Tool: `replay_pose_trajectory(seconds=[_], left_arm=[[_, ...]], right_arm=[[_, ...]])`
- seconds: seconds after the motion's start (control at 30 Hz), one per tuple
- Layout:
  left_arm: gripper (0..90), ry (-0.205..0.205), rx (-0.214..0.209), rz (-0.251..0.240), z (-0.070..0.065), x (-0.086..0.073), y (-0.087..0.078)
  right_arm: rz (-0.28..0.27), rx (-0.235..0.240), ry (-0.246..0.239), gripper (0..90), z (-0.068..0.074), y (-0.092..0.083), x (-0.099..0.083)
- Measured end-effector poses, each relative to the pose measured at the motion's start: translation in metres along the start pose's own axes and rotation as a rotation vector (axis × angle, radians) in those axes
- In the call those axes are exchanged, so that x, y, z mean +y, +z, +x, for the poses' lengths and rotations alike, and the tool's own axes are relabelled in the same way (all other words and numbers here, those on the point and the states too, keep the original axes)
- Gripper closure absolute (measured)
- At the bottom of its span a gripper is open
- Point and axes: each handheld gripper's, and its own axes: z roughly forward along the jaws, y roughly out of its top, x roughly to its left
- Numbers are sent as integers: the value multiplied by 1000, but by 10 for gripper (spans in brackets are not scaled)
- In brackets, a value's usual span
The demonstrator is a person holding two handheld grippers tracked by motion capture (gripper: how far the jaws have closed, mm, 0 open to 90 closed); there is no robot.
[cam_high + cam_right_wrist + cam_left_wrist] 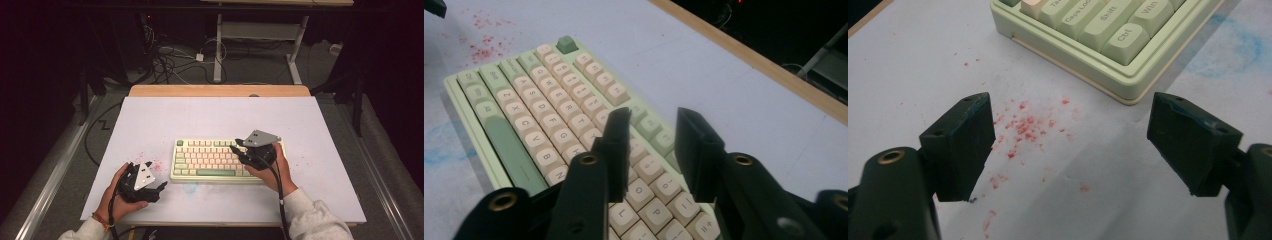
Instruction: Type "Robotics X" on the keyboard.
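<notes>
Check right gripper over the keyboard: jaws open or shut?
Open, partway. In the right gripper view the right gripper shows a clear gap between its two black jaws, nothing between them, the keyboard keys visible beneath.

From my remote seat I see a dim, dark room. Beyond the white surface (150,120) with its wooden far edge (220,90), a grey carpeted floor (250,70) carries tangled cables (165,57) and the white legs of another desk (260,30).
</notes>
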Motion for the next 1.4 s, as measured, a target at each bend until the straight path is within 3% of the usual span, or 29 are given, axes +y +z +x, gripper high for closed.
replay_pose_trajectory(seconds=[0.17,0.4,0.7,0.93,1.27,1.4], left_arm=[[182,5,-2,1,0,0,0],[200,-12,5,-3,0,0,-1],[218,-49,-24,-52,2,0,-6],[246,-46,-20,-55,1,1,-6],[455,-63,-66,-72,5,3,-9],[608,-78,-100,-72,8,3,-12]], right_arm=[[-29,-9,-11,522,-2,-13,-3],[-68,-75,-14,351,-4,-31,-11],[-73,-138,-21,312,-6,-53,-32],[-73,-165,-9,306,-9,-68,-49],[-49,-198,-10,300,-10,-83,-71],[-46,-215,7,296,-10,-88,-80]])
